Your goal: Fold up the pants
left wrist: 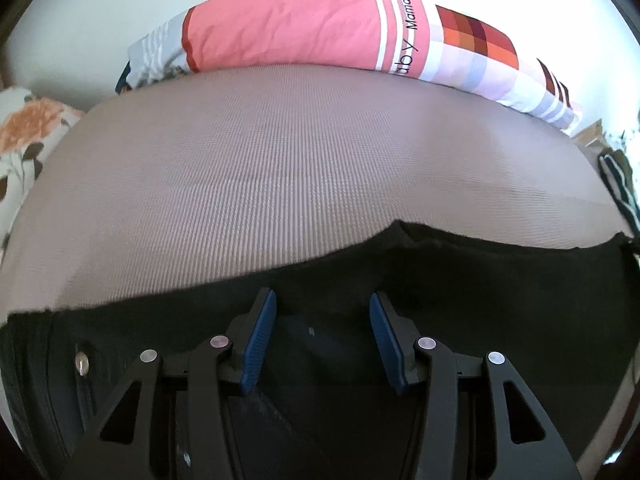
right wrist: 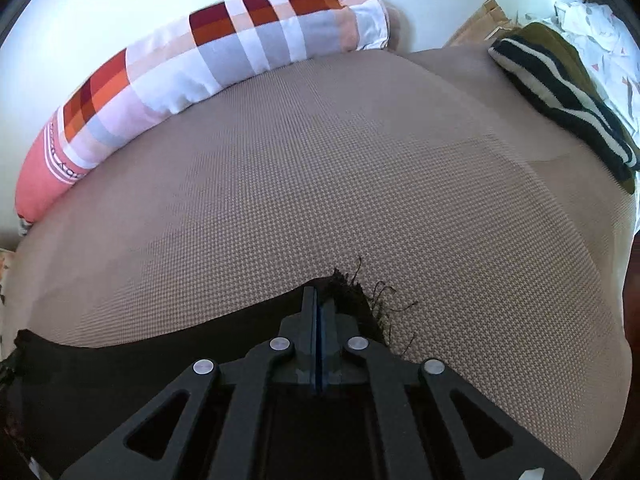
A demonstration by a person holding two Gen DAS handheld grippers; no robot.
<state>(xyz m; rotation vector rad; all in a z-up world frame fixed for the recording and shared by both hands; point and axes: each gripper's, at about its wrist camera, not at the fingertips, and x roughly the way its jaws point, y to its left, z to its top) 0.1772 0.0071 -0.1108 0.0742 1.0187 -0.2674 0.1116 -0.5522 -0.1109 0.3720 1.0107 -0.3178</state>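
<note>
Folding looks barely begun: the black pants (left wrist: 480,280) lie spread on the bed (left wrist: 280,168) at six o'clock, the right gripper (right wrist: 319,312) pinching their frayed hem, the left gripper (left wrist: 322,320) spread above them.

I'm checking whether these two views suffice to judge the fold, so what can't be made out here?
- Right wrist view: whether the right gripper, jaws together, pinches the black pants at the frayed hem; the fingers cover the contact.
- Left wrist view: the pants' lower part, hidden by the open left gripper and cut off by the bottom edge.
- Both views: folds in the dark fabric.
</note>
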